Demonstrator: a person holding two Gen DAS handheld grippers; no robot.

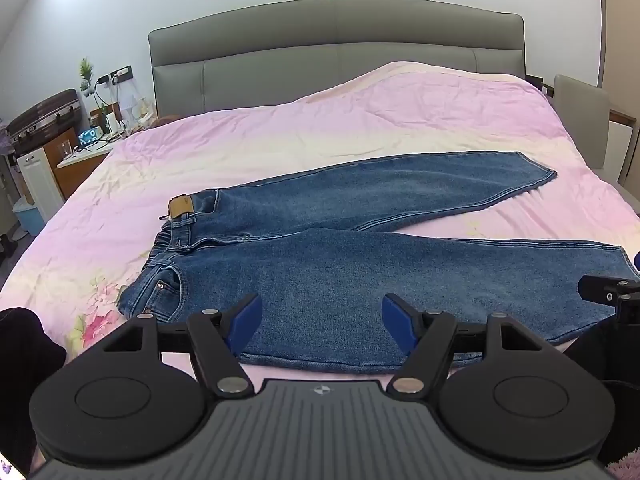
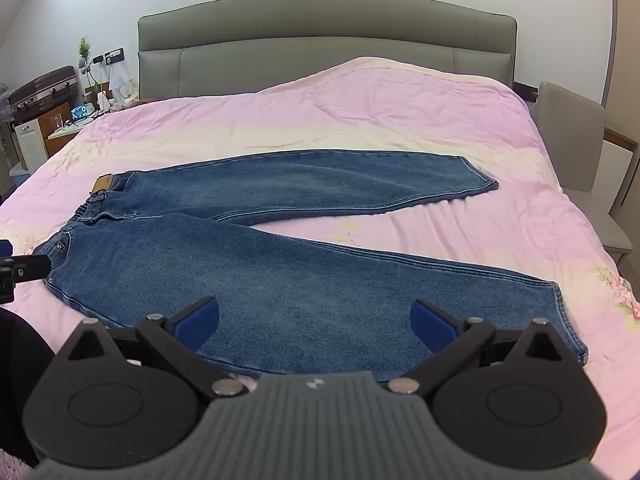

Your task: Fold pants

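Observation:
Blue denim pants (image 1: 344, 248) (image 2: 280, 264) lie spread flat on the pink bed cover, waistband to the left, both legs reaching right and splayed apart. A tan leather patch (image 1: 179, 207) marks the waistband. My left gripper (image 1: 322, 320) hovers open over the near leg's thigh part, blue pads wide apart with only cloth below them. Open too, my right gripper (image 2: 316, 322) hangs above the near leg closer to its hem (image 2: 568, 320). Each gripper shows at the edge of the other's view: the right one (image 1: 608, 296), the left one (image 2: 20, 270).
The pink floral bed cover (image 1: 320, 132) fills the bed, with a grey padded headboard (image 1: 336, 48) behind. A nightstand with cables, a plant and a suitcase (image 1: 44, 116) stands at the far left. A grey chair (image 2: 572, 136) sits by the bed's right side.

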